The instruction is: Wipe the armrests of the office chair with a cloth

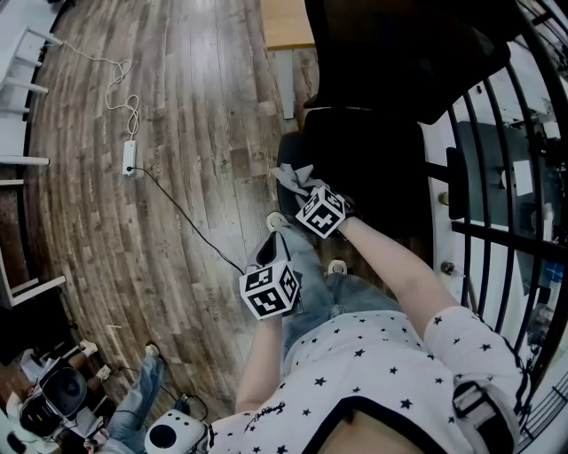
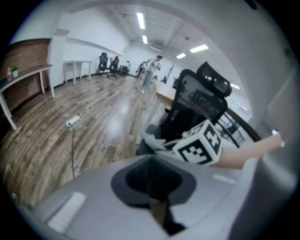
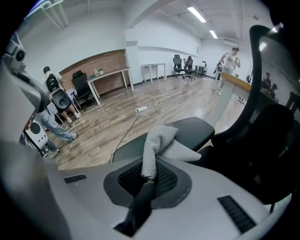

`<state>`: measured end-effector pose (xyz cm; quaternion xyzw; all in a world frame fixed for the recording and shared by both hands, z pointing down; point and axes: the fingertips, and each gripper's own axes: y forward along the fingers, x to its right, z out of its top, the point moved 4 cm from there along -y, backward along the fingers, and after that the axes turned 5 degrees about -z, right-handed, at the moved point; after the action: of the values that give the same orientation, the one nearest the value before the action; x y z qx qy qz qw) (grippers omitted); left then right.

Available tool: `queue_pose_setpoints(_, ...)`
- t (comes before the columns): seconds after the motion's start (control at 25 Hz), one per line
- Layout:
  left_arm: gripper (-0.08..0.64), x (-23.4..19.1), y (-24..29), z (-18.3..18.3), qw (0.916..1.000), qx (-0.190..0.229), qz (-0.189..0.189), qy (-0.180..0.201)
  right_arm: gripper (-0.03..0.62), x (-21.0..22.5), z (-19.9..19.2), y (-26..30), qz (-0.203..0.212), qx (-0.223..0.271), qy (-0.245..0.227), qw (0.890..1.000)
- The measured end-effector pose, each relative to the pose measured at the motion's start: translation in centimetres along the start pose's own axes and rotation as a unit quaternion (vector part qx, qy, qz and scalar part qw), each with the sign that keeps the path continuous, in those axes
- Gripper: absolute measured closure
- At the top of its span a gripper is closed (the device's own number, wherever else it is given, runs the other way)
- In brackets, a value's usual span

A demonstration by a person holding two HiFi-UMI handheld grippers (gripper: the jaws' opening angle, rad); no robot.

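A black office chair stands ahead of me, its padded armrest lying just beyond my right gripper. My right gripper is shut on a grey cloth, which drapes onto the near end of that armrest. In the head view the cloth bunches at the armrest's near end, in front of the right gripper. My left gripper hangs lower, over my leg, away from the chair. Its jaws are shut with nothing in them. It looks toward the chair and cloth.
A power strip with trailing cables lies on the wooden floor to the left. A black metal railing runs close along the chair's right side. A wooden desk edge is beyond the chair. Camera gear sits at the lower left.
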<state>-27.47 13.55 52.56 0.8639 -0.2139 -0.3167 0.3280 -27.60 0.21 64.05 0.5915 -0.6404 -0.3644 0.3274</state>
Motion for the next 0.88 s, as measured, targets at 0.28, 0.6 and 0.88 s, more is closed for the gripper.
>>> queue_pose_setpoints(0.28, 0.555, 0.3, -1.0, -0.7, 1.0000, 0.004, 0.000, 0.002, 0.563, -2.4, -0.9, -0.8, 0.013, 0.000, -0.005, 1.000)
queue_pose_setpoints(0.6, 0.555, 0.0, -2.3, -1.5, 1.0000, 0.009, 0.003, 0.001, 0.563, -4.2, -1.6, -1.3, 0.018, -0.003, -0.013, 1.000)
queue_pose_setpoints(0.88, 0.555, -0.4, -3.4, -2.1, 0.9999, 0.012, 0.005, 0.000, 0.563, -6.1, -2.2, -1.7, 0.034, -0.009, -0.025, 0.999)
